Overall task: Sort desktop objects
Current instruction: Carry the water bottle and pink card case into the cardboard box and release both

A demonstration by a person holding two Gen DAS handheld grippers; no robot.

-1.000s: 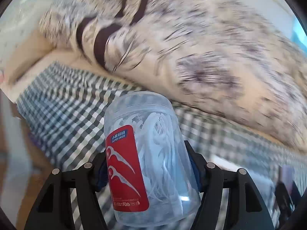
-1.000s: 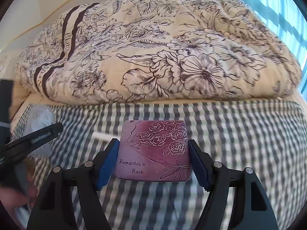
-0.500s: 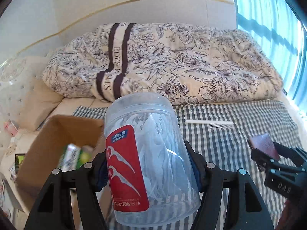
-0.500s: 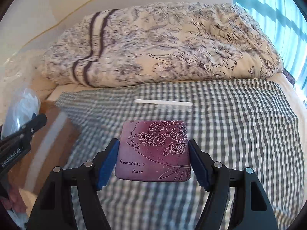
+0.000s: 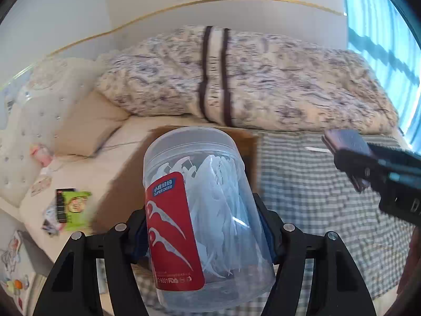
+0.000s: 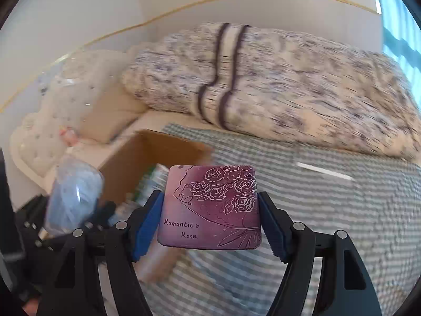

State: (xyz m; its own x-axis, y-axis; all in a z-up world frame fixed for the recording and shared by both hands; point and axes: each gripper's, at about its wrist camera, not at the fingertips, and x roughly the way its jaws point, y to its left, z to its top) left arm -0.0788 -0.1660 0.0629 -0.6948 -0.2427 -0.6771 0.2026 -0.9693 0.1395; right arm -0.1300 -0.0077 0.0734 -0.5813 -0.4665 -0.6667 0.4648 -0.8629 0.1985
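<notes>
the left claw [image 5: 208, 233] grips the light, slick, thin-walled floss pick jar [image 5: 202, 210] at mid-body, while the right claw [image 6: 210, 222] clamps the rigid purple case [image 6: 211, 205] by its side edges.

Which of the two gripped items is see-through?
The floss-pick jar in the left gripper: clear plastic showing white picks. The right gripper holds an opaque purple rose-printed case.

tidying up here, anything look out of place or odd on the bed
One thing: a thin white comb-like strip lies alone on the checked sheet, away from the cardboard box. The floss pick jar and the purple Romantic Rose case are gripped, intact, nothing spilled.
</notes>
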